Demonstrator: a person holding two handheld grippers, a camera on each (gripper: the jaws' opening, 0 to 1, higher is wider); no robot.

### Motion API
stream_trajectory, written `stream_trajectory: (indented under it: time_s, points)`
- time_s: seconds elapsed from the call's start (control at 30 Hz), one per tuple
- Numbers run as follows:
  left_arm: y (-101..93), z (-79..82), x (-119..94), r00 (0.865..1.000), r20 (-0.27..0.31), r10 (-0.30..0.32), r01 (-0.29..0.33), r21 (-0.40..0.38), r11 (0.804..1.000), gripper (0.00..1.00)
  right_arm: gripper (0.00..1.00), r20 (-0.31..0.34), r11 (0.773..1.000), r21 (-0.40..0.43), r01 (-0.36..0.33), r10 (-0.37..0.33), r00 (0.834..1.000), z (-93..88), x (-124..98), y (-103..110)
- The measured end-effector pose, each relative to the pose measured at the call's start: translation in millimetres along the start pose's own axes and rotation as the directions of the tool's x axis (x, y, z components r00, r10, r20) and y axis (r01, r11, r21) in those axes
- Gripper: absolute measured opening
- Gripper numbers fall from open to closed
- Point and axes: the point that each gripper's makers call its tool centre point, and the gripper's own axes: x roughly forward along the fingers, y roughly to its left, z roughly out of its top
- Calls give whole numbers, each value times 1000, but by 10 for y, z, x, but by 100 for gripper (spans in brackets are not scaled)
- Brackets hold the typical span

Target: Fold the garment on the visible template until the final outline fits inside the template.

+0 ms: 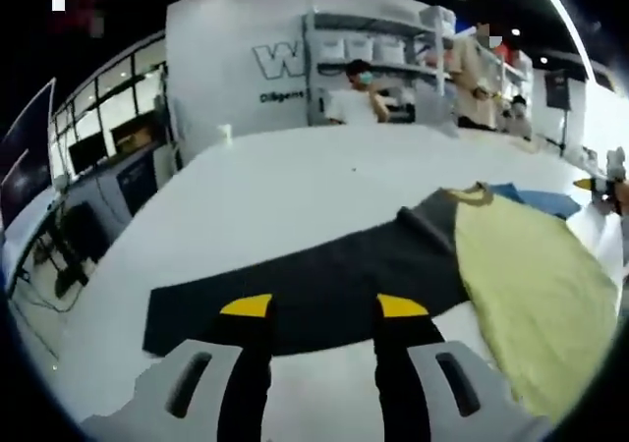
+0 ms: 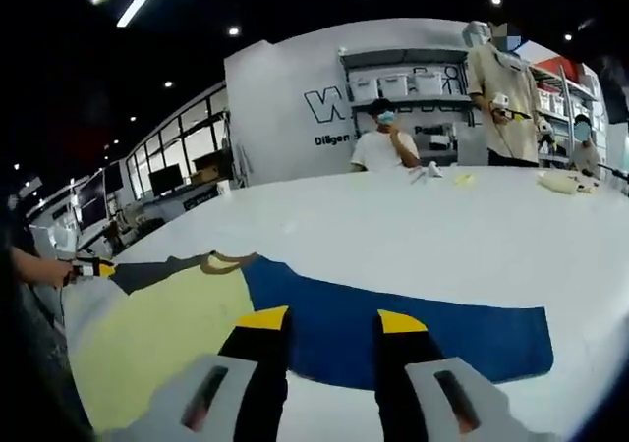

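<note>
So the big white worktop [image 1: 295, 196] is being used as the base for all of this, with a shelving rack [image 1: 378, 54] and a few people being seen way off at the far end. Spread flat on it is the garment [image 1: 531, 275], a long-sleeved top with a pale yellow body, a dark grey sleeve [image 1: 314, 285] being stretched out on one side and a blue sleeve [image 2: 413, 329] on the other. No template outline is being made out under the cloth, so that part can't be called.

The left claw [image 1: 324, 307] is being held open just over the near edge of the grey sleeve, nothing between the jaws. The right claw [image 2: 332, 320] is also being held open with nothing in it, right over the near edge of the blue sleeve.

Looks like the fold isn't started yet and the sleeves are being lined up as the first grab. To get it done well, each sleeve edge should probably be pinched close to the cuff end, only one layer being taken, then lifted just enough to clear the worktop and carried in across the yellow body so it's being laid flat, no bunching. Both sides being moved evenly should stop the body being dragged off its spot
</note>
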Motion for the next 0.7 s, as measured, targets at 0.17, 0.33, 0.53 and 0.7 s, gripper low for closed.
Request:
stream_trajectory:
  time_s: [0.17,0.33,0.53,0.7]
  points:
    - [-104,-52,-156,1000,11,-15,15,-15,1000,49,47,3,996,-41,-83,83,997,-40,-172,197]
    - [-249,-90,-400,999,31,-33,35,-62,997,54,57,-35,980,-55,-191,189,981,-62,-442,386]
    - [-346,-146,-557,998,42,-41,45,-98,994,64,78,-26,970,-67,-234,233,972,-4,-704,492]
    - [-327,-181,-615,998,50,-36,43,-135,990,71,85,-52,956,-65,-287,284,957,6,-910,648]
